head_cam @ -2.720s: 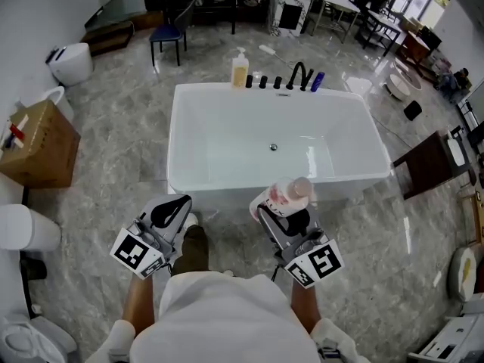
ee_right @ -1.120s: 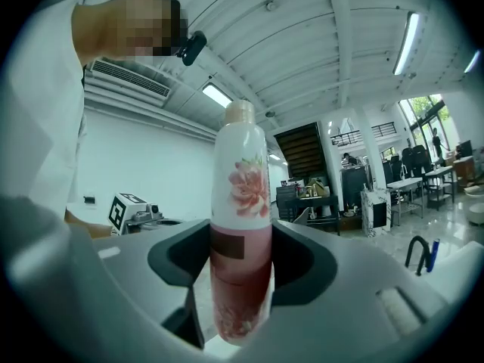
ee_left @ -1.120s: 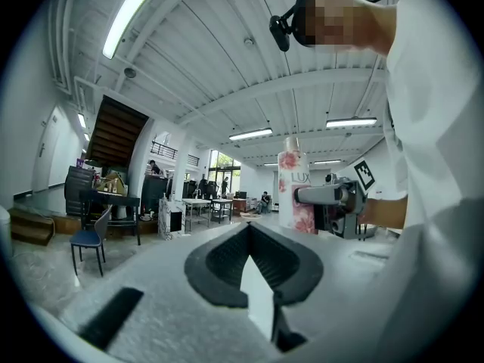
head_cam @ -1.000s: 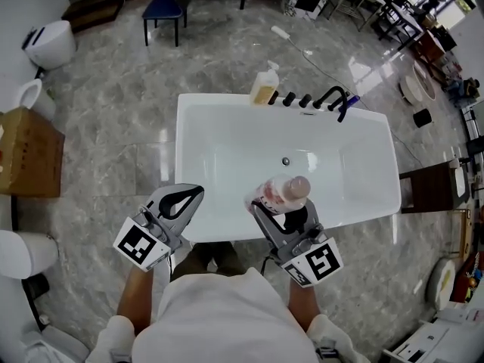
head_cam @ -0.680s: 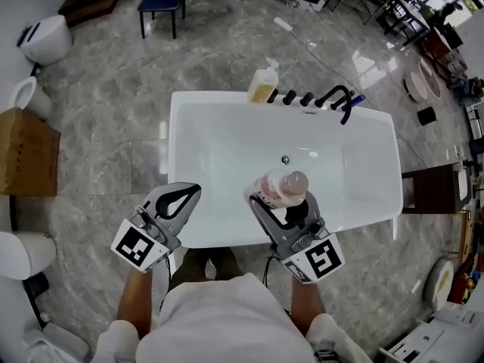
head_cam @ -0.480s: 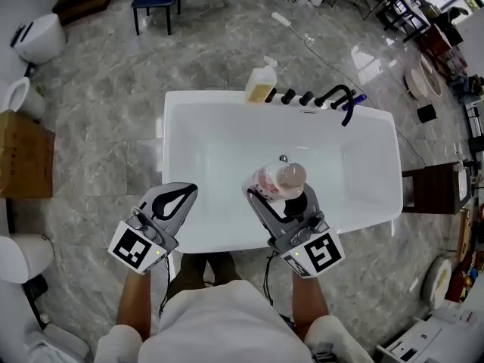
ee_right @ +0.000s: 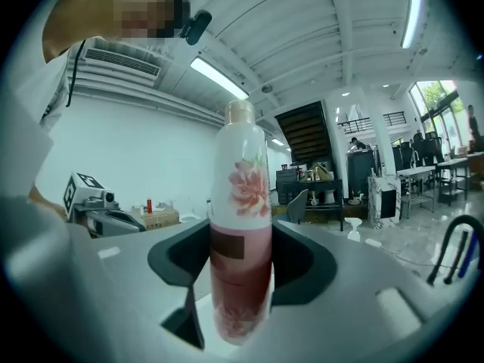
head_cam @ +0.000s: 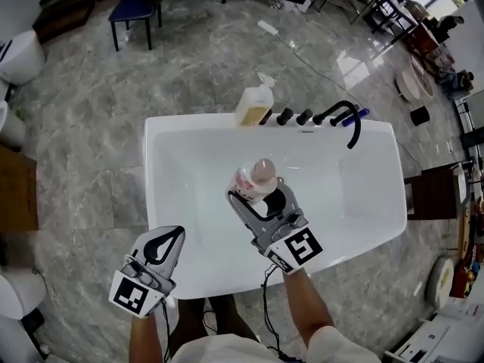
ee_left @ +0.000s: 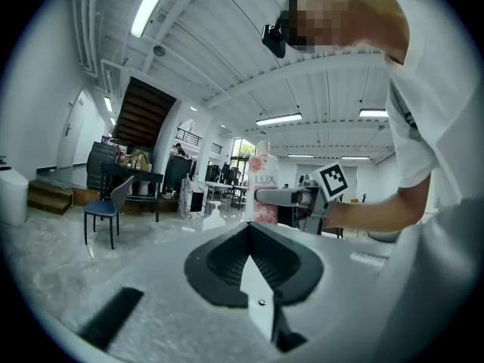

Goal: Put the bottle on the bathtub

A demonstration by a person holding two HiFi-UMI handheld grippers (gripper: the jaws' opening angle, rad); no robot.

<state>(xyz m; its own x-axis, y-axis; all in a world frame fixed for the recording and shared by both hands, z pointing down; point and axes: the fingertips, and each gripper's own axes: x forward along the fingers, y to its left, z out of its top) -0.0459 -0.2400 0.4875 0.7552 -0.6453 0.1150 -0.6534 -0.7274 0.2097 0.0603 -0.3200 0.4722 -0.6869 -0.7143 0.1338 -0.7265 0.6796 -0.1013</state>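
bottle: upright between the right gripper's jaws, above the bathtub basin
pump bottle: on the far rim, ahead of the right gripper
faucet: same rim, ahead-right; knobs between it and the pump bottle
left gripper: behind-left of the right gripper, over the near rim

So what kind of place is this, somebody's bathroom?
Probably a showroom or big hall, not a home bathroom: the bathtub stands alone on a wide marble floor, a toilet sits at the left edge, and a blue chair stands beyond.
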